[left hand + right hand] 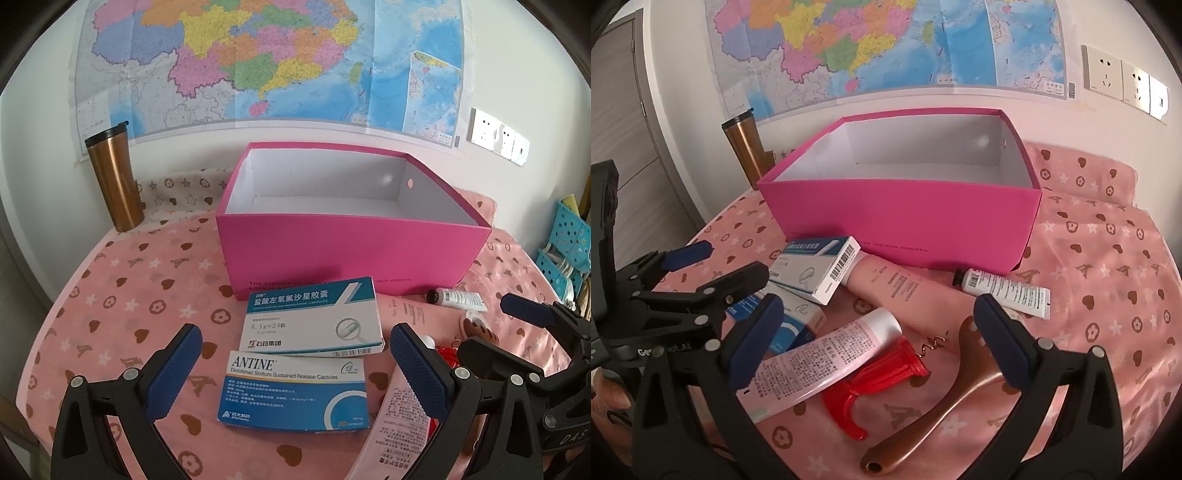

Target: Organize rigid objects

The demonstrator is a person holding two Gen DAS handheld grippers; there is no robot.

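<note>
We hold the left gripper and right gripper spread wide, gripping nothing. Ahead of both, the pink box sits empty; the ANTINE capsule box, red corkscrew and tubes lie unsorted below them. Nothing is stowed yet.

The blue-and-white medicine box says "ANTINE, Diclofenac Sodium Sustained Release Capsules". The teal-striped box behind it has Chinese print plus "0.1g×24". Pink storage box: "SUN SMOOTH" is all I can read.
</note>
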